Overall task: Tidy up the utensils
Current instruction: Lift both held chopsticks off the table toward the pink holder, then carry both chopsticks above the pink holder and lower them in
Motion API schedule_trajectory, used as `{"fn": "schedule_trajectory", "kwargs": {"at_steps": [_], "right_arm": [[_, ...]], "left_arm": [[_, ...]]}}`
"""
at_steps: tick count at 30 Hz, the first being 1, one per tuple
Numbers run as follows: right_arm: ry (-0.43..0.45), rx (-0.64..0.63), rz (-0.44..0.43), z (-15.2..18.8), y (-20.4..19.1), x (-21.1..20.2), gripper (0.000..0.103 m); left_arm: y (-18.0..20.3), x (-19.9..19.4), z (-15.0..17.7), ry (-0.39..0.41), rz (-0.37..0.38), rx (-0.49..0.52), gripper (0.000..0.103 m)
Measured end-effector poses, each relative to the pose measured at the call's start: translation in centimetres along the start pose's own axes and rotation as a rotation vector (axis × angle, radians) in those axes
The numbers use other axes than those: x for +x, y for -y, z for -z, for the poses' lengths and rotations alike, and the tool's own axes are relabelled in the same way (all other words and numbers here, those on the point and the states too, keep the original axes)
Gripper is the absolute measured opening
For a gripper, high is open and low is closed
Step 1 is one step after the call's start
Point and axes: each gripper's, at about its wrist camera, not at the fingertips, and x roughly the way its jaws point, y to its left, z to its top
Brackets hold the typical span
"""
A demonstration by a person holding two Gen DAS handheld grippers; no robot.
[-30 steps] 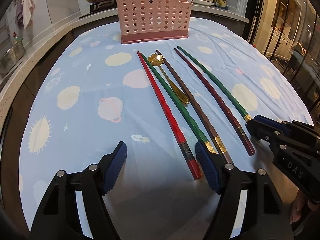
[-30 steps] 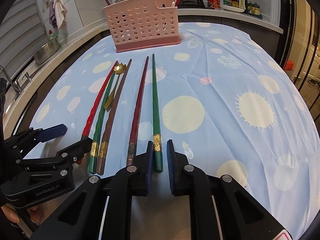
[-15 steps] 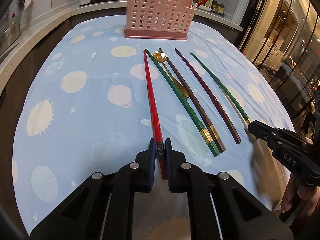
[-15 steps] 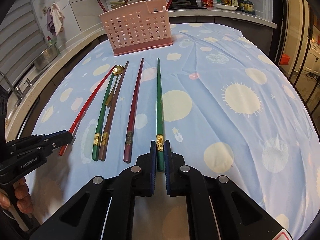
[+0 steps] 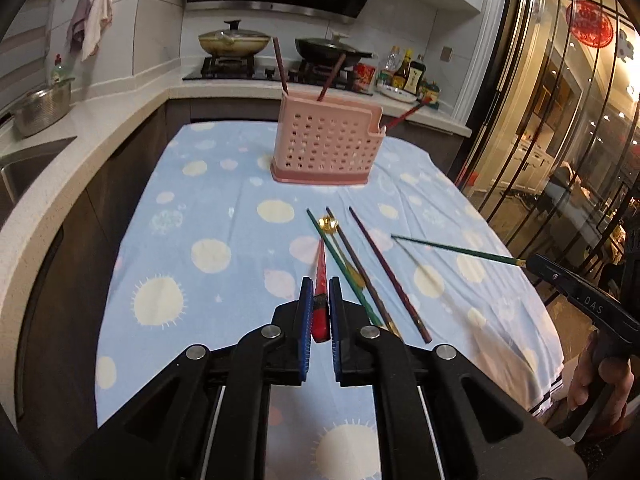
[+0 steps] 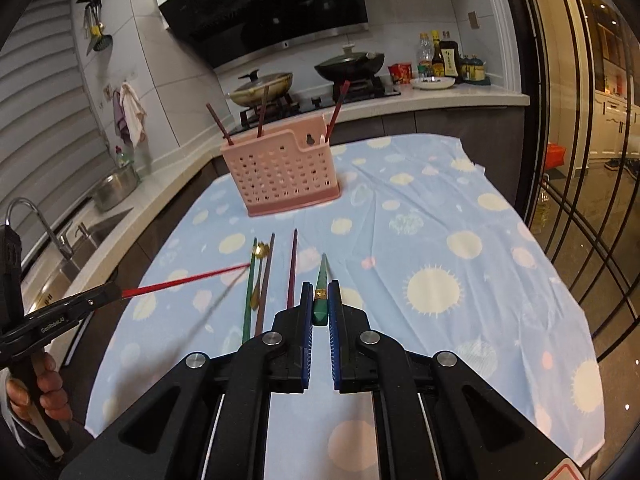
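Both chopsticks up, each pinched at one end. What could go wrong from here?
1. The left gripper holds the red chopstick and the right gripper the green chopstick by the butt only; either may pivot or slip.
2. Their tips could cross on the way to the pink holder.
3. Chopsticks already in it may block entry.

Left claw (image 5: 319,312) and right claw (image 6: 320,308) are both clamped, raised above the table, apparently level.

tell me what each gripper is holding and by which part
The left gripper holds the red chopstick near its thick butt end; the right gripper holds a green chopstick near its gold-banded thick end.
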Motion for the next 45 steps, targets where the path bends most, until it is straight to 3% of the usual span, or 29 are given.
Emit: {"fn": "schedule_trajectory", "kwargs": {"at_steps": [9, 21, 35, 45], "right_arm": [[0.158, -0.006, 0.001, -5.6, 0.5, -2.5, 0.007], [0.262, -0.023, -0.042, -12.4, 0.7, -2.1, 0.007], [0.372, -0.069, -0.081, -22.9, -2.7, 2.0, 0.007], [0.373, -0.044, -0.081, -28.5, -3.7, 7.5, 0.007]], "left_arm": [[-0.2, -2.0, -5.6, 0.14, -0.047, 0.038, 0.007], [-0.2, -1.5, -12.0, 0.224, -0.079, 0.1, 0.007], [1.9, -0.5, -22.6, 0.364, -0.05, 0.152, 0.007], [3.0, 2.6, -28.3, 0.377, -0.051, 0.176, 0.007]]}}
